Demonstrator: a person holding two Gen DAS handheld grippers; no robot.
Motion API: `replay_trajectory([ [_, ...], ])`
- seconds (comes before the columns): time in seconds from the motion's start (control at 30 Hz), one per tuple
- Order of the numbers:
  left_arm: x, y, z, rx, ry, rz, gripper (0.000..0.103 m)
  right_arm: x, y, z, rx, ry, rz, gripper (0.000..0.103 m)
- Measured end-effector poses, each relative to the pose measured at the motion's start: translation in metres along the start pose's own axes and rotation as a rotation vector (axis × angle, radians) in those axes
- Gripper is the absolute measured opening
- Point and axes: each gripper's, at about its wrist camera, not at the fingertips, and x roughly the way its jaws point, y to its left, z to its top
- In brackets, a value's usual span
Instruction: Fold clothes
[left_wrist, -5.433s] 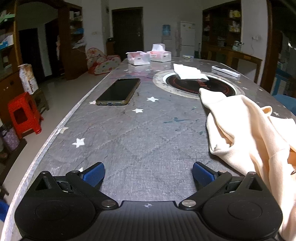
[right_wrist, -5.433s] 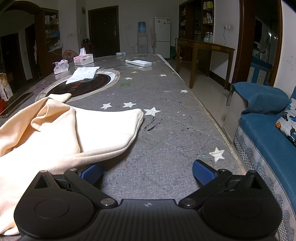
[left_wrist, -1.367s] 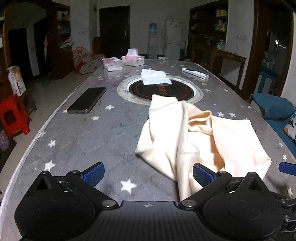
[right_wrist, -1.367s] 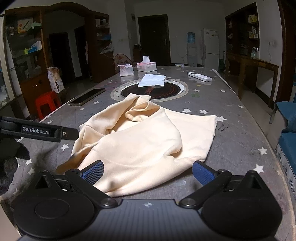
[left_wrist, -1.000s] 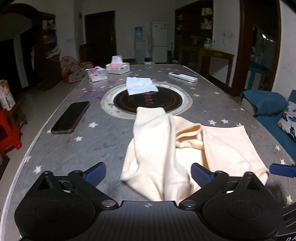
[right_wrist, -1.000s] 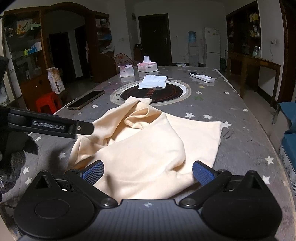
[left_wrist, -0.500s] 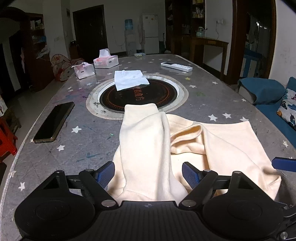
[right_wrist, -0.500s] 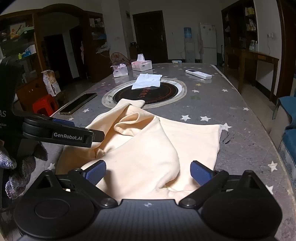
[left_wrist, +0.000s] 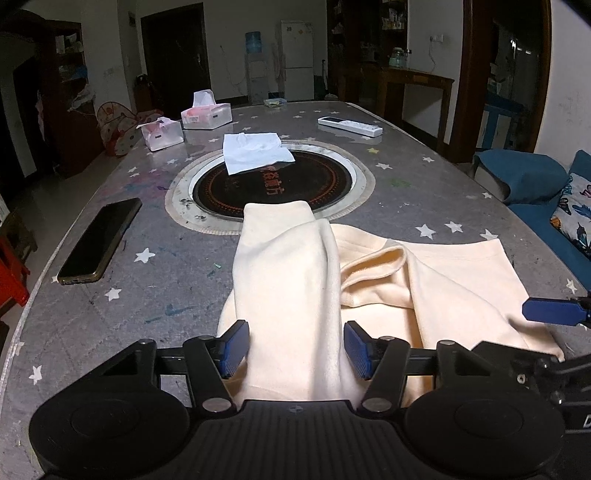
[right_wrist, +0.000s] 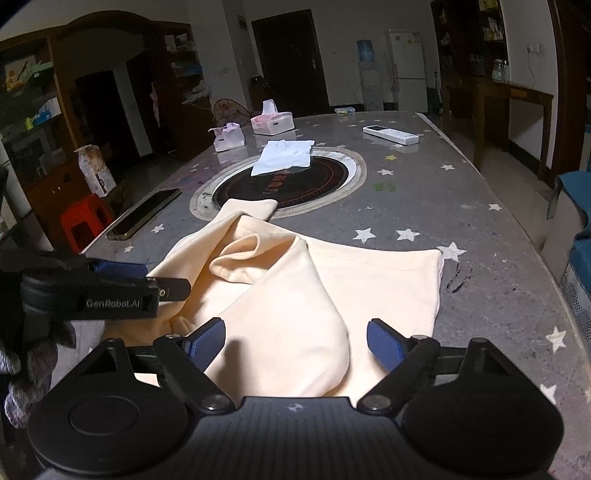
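A cream sweatshirt (left_wrist: 369, 280) lies crumpled on the grey star-patterned table (left_wrist: 155, 295), one sleeve reaching toward the round hotplate. My left gripper (left_wrist: 295, 347) is open at the garment's near left edge, and a thick fold of the sleeve fills the gap between its blue pads. My right gripper (right_wrist: 295, 341) is open over the near right part of the sweatshirt (right_wrist: 332, 280), a rounded fold lying between its fingers. In the right wrist view the left gripper (right_wrist: 147, 280) shows side-on, held by a gloved hand. One blue finger (left_wrist: 554, 312) of the right gripper shows in the left wrist view.
A phone (left_wrist: 99, 240) lies near the left table edge. A white folded cloth (left_wrist: 255, 151) rests on the inset hotplate (left_wrist: 273, 184). Tissue boxes (left_wrist: 207, 114) and a remote (left_wrist: 349, 125) sit at the far end. A blue sofa (left_wrist: 546, 199) is on the right, a red stool (right_wrist: 85, 218) on the left.
Both grippers have come in from the table's sides onto the sweatshirt's near edge. Both jaws have narrowed around folds of cloth, the left one more than the right.
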Motion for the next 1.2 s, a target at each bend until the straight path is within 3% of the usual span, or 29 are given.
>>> replay_trajectory([
  [0.47, -0.01, -0.002, -0.001, 0.014, -0.025, -0.032, 0.06, -0.016, 0.028, -0.011, -0.074, -0.001, 0.048, 0.085],
  [0.57, -0.006, 0.001, -0.005, 0.015, -0.011, -0.033, 0.035, -0.011, 0.031, -0.009, -0.08, 0.003, 0.042, 0.084],
  [0.63, -0.004, 0.008, -0.007, -0.008, -0.001, -0.037, 0.012, -0.008, 0.031, -0.007, -0.091, 0.006, 0.031, 0.083],
  [0.73, -0.008, 0.019, -0.011, -0.046, -0.002, -0.043, 0.008, -0.004, 0.028, -0.004, -0.086, 0.008, 0.027, 0.077],
  [1.07, -0.039, 0.038, -0.023, -0.107, -0.049, -0.042, 0.006, 0.023, 0.02, 0.013, -0.114, 0.014, -0.021, 0.069],
  [1.2, -0.039, 0.035, -0.018, -0.082, -0.056, -0.04, 0.013, 0.037, 0.017, 0.022, -0.123, 0.021, -0.039, 0.069],
])
